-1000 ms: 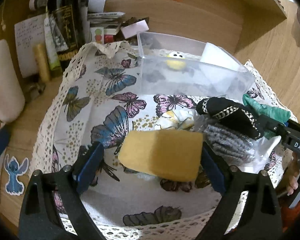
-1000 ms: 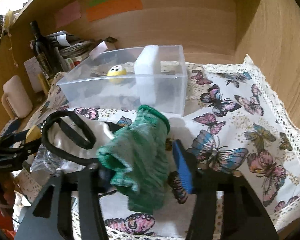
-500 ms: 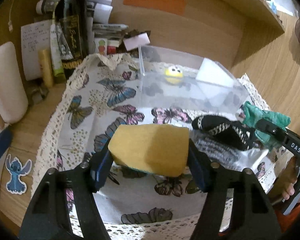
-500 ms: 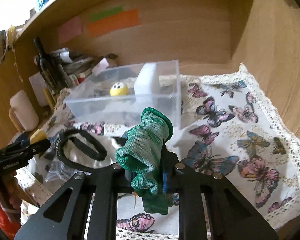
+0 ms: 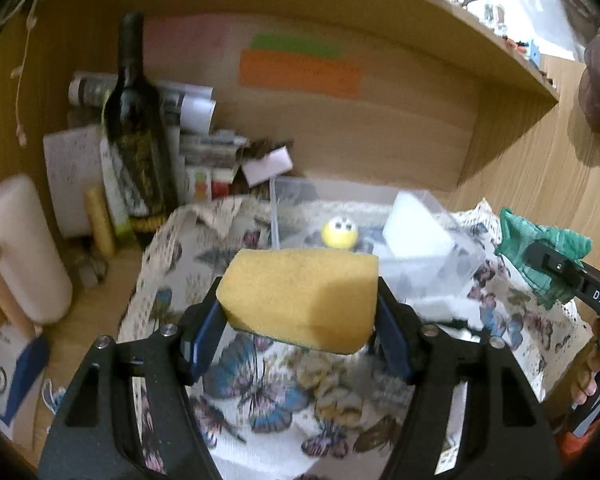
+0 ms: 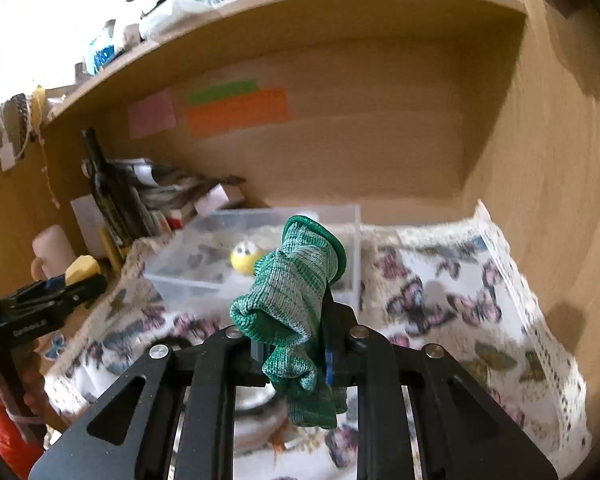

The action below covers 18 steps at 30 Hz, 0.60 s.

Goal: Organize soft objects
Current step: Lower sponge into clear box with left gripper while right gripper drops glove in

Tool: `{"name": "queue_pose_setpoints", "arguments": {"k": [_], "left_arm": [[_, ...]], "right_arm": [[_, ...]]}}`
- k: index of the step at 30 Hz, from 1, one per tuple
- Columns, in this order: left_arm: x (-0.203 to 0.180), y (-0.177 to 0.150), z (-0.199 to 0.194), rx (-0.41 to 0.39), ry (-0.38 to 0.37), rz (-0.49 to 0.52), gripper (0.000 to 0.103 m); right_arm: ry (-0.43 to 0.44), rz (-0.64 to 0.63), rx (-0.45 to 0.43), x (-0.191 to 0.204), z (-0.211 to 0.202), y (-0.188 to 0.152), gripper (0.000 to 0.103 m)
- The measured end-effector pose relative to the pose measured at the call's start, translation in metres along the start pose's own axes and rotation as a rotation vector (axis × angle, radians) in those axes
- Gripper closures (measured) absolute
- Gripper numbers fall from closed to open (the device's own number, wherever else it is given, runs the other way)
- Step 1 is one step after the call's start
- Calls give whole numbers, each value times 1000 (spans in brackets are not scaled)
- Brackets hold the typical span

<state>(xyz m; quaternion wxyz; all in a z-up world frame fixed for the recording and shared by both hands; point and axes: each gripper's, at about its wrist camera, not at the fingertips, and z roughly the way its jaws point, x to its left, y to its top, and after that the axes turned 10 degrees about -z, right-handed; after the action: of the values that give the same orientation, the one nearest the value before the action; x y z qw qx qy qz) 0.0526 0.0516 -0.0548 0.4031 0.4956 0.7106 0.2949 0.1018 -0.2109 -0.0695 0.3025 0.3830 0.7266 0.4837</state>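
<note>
With the left gripper (image 5: 298, 316) clamped on the yellow sponge (image 5: 300, 298) and the right gripper (image 6: 290, 354) clamped on the green sock (image 6: 294, 300), carry both level above the clear bin (image 6: 256, 258) rim before releasing.

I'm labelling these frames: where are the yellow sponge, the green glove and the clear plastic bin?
yellow sponge (image 5: 300, 296), left wrist view, front face
green glove (image 6: 292, 296), right wrist view, knit body
clear plastic bin (image 6: 188, 284), right wrist view, front wall

Light: we saw warm, dim indoor tones, blown-out white at 11 o'clock in the right view | Blur: motion smear softened both views | Edges: fisheye bending, black corners | Shadows: soft patches on the wood at 3 o'clock
</note>
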Motion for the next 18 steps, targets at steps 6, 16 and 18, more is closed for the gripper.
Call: {"name": "queue_pose_setpoints", "arguments": {"k": [6,16,18], "left_arm": [[-14,26,6,-28,-15,26,35],[-33,66,42,12,-24,61,35],[-34,70,51,28,-22,63,35]], "right_arm": [[48,-5,-41,3,13,26,87],[75,-88,-37,18,50,64,87],[77,-108,-25,21,58,68,87]]}}
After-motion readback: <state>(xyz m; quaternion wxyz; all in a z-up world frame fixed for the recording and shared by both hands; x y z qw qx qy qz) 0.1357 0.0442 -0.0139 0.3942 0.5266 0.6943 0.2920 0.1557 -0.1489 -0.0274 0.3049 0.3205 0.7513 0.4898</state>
